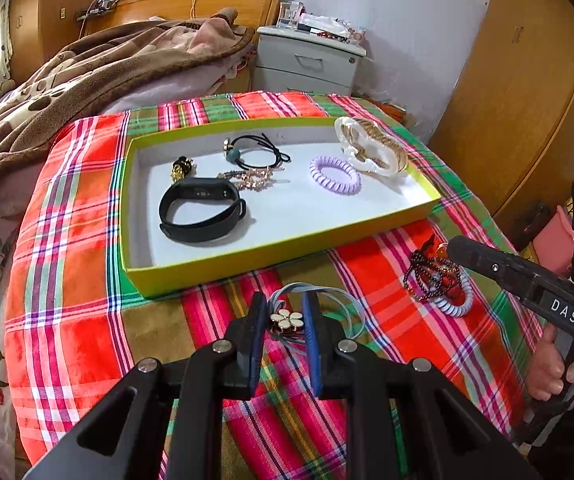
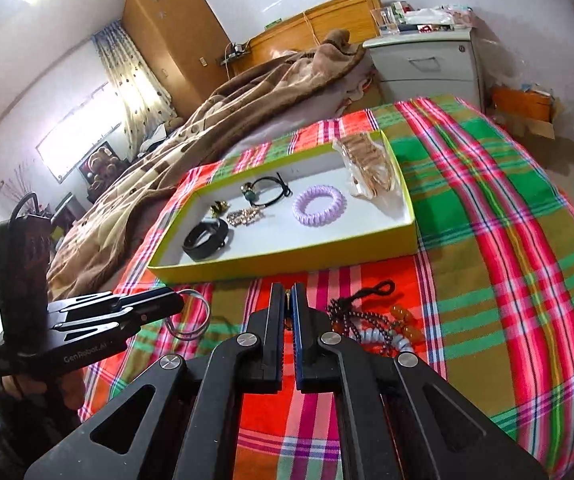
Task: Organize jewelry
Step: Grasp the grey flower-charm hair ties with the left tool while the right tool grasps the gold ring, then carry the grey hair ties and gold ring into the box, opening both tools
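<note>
A yellow-green tray [image 1: 223, 270] [image 2: 279, 258] lies on the plaid cloth and holds a black wristband [image 1: 201, 210], a gold hair clip [image 1: 253, 178], a black hair tie [image 1: 259, 152], a purple coil tie [image 1: 335, 175] [image 2: 319, 204] and a bagged gold piece [image 1: 371, 146]. My left gripper [image 1: 285, 312] [image 2: 167, 302] is partly open, its fingers either side of a white flower charm on light blue cord [image 1: 285, 319]. My right gripper [image 2: 288, 292] [image 1: 453, 246] is shut on a small dark-gold item, hardly visible. A dark bead string with a white coil tie [image 1: 441, 280] [image 2: 375, 326] lies by it.
A bed with a brown blanket [image 1: 99, 64] lies to the left of the plaid-covered surface. A grey nightstand [image 1: 309, 62] stands behind it. Wooden wardrobes [image 1: 527, 92] stand at the right.
</note>
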### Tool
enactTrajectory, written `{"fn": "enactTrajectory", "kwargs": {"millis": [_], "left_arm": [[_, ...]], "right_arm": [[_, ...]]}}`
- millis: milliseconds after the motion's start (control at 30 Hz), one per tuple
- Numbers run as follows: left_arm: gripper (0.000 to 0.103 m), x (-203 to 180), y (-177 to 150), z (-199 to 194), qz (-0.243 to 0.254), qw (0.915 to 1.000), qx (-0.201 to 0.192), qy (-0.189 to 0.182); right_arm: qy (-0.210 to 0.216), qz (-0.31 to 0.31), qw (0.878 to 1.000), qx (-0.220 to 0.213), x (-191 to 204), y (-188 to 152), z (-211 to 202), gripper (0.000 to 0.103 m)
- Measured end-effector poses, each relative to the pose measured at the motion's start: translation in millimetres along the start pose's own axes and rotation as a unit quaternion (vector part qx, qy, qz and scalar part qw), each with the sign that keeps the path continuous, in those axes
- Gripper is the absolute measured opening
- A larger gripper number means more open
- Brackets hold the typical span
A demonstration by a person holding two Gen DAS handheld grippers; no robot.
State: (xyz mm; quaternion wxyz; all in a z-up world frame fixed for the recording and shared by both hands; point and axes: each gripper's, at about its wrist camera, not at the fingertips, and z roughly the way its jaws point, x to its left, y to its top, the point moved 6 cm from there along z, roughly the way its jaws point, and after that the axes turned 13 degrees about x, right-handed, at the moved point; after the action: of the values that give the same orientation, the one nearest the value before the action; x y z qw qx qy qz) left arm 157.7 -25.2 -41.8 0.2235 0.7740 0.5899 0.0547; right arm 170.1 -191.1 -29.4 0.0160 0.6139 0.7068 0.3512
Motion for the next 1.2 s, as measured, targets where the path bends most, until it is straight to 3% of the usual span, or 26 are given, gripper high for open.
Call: {"fn": "enactTrajectory", "kwargs": {"millis": [633,900,1200], "left_arm": [[0.019,9.6,54.8,-20.6,0.001,0.9993,-0.037,0.003],[0.019,4.6,84.1,-1.3,0.010,0.9995,-0.029,-0.002],[0.019,-5.3,98.2,36.7,0.019,0.9998,0.006,-0.008]], "right_arm": [[-0.009,-0.025,0.999,-0.022,4.9,49.5,0.3,0.003],[-0.024,-0.022,0.999,-0.003,-13.4,66.4,21.3,0.003],[-0.050,-0.020,0.998,0.023,-33.9,70.3,42.0,0.003]]}}
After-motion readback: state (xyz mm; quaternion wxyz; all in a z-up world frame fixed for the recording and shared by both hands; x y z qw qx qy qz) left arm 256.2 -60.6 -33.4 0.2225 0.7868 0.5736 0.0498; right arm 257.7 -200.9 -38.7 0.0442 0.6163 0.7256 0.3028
